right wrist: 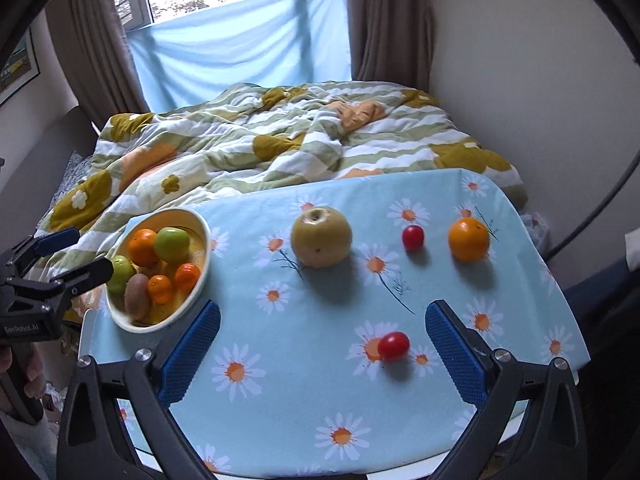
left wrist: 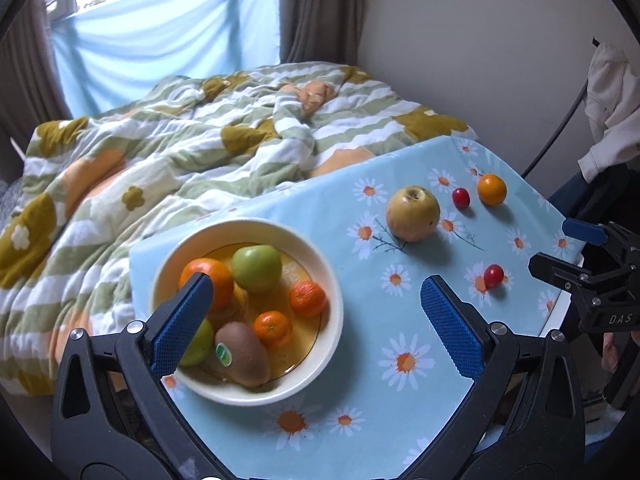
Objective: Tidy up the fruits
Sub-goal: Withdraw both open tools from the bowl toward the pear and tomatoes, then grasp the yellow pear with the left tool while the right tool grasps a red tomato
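Note:
A cream bowl [left wrist: 320,264] [right wrist: 200,216] holds oranges, green apples and a kiwi [left wrist: 242,354]. On the daisy tablecloth lie a yellow pear [left wrist: 412,213] [right wrist: 321,236], an orange [left wrist: 491,189] [right wrist: 468,239], a far red cherry tomato [left wrist: 460,197] [right wrist: 412,237] and a near one [left wrist: 493,276] [right wrist: 393,345]. My left gripper [left wrist: 316,320] is open above the bowl's near right side. My right gripper [right wrist: 322,344] is open and empty; the near tomato lies between its fingers. Each gripper shows in the other's view, the right one [left wrist: 576,248] and the left one [right wrist: 60,256].
The small table [right wrist: 280,400] with the blue tablecloth stands against a bed with a rumpled floral duvet [right wrist: 280,140]. A curtained window [right wrist: 240,40] is behind. A wall is at the right, with a cable and hanging white cloth [left wrist: 608,100].

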Demonstrator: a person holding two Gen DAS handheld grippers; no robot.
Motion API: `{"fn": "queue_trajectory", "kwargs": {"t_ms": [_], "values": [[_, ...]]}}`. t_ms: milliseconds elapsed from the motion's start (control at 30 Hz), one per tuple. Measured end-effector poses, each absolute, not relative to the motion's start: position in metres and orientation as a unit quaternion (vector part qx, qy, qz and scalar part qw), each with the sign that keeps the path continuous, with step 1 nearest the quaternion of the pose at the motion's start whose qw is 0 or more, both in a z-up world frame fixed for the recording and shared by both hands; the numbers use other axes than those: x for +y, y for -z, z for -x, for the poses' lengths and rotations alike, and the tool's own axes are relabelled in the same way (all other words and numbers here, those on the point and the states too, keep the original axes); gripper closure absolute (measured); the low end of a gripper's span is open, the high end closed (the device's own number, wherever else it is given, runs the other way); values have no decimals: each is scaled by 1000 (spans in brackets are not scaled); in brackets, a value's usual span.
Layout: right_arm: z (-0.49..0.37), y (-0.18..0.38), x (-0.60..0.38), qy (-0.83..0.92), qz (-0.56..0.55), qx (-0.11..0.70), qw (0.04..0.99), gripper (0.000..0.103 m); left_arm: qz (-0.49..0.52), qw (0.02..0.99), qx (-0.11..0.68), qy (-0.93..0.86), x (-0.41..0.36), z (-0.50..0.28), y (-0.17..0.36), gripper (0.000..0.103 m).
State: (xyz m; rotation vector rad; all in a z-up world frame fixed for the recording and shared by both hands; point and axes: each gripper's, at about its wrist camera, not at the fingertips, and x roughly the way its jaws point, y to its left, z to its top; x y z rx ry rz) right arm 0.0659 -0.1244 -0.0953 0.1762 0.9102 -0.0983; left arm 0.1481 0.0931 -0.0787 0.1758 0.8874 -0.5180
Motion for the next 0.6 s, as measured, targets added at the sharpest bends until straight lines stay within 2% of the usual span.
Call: {"fn": "queue_trajectory", "kwargs": {"t_ms": [533, 600], "values": [[-62, 161, -168, 56, -117, 462, 877, 1, -155, 794, 477, 344, -54, -208, 142, 0], [-63, 168, -170, 55, -120, 466, 875, 5, -162, 788, 483, 346, -65, -214, 152, 0]]}}
